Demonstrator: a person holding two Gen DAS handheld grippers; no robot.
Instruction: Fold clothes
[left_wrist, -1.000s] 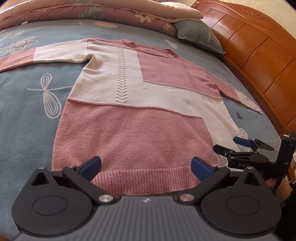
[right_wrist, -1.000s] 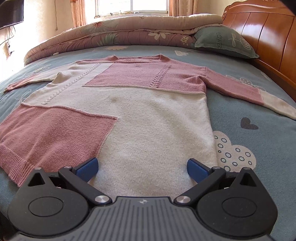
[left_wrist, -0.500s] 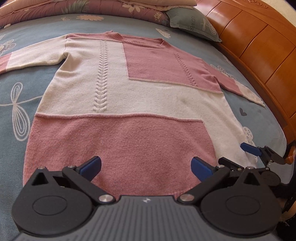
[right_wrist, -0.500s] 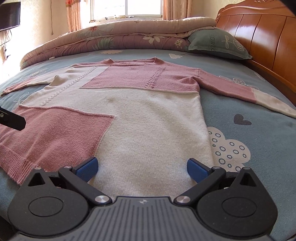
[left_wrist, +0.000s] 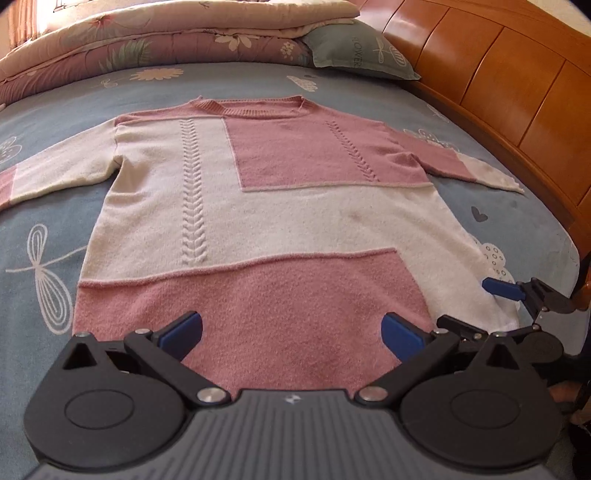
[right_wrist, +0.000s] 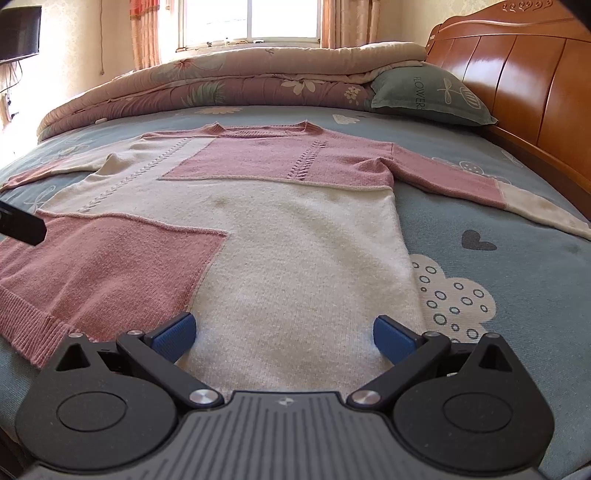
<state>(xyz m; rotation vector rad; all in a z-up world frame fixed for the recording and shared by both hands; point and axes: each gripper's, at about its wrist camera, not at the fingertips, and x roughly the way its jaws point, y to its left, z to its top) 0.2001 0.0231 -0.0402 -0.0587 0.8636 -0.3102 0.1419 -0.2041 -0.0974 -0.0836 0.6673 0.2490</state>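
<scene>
Left wrist view, sweater (left_wrist: 258, 229) flat on bed (left_wrist: 44, 221), pillow (left_wrist: 362, 51) beyond, left gripper (left_wrist: 291, 328) and right gripper (right_wrist: 282, 334) both released.

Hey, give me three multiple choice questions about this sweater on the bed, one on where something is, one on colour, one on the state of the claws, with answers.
1. Where does the pillow lie?
A. on the sweater
B. beside the headboard, past the collar
C. under the hem

2. Which colours make up the sweater?
A. pink and cream
B. blue and grey
C. green and white

3. How do the left claw and right claw stand?
A. both shut on the hem
B. one open, one shut
C. both open, holding nothing

Answers: 1 B, it rests against the headboard at the far end; 2 A, the blocks are pink and cream; 3 C, the fingers of each are spread wide over the fabric.
</scene>
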